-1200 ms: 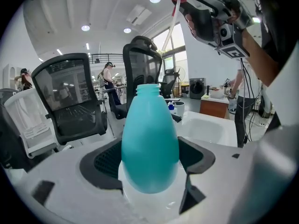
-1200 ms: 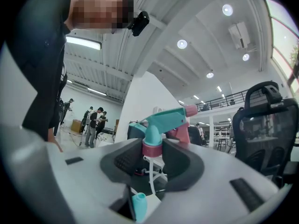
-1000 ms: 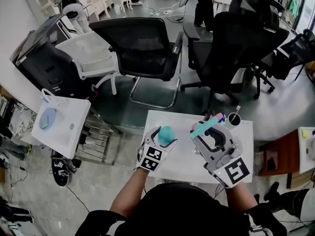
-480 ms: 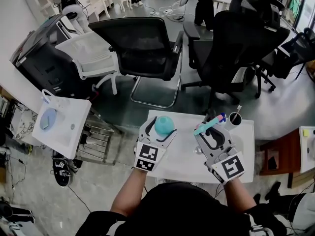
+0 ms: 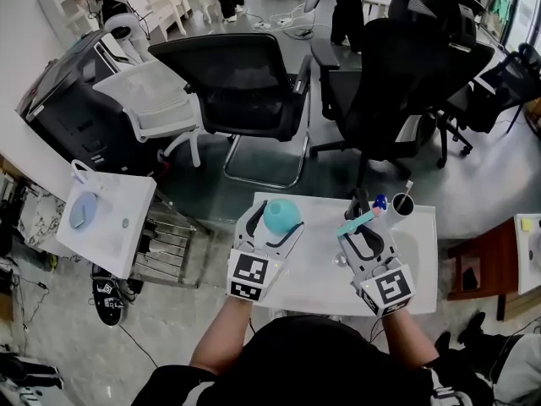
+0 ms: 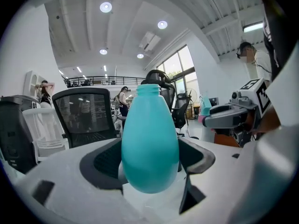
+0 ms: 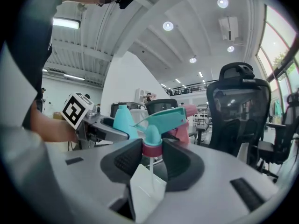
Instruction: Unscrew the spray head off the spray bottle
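A teal, egg-shaped spray bottle [image 5: 281, 216] stands upright between the jaws of my left gripper [image 5: 275, 220], which is shut on its belly. In the left gripper view the bottle [image 6: 149, 143] has a bare open neck with no head on it. My right gripper [image 5: 359, 227] is shut on the pink collar [image 7: 152, 149] of the teal spray head [image 7: 161, 120]. The head is apart from the bottle, and its thin dip tube [image 7: 150, 169] hangs down free. Both grippers are over the small white table [image 5: 313, 277], side by side with a gap between them.
A black cup [image 5: 402, 203] with a stick in it stands at the table's back right, with a small blue and pink thing [image 5: 379, 201] beside it. Two black office chairs [image 5: 245, 83] [image 5: 406, 66] stand behind the table. A white side table [image 5: 101, 214] is at the left.
The left gripper has carried the bottle a little away from me. The right gripper has drawn the spray head slightly lower and nearer to me. Both grips are unchanged.
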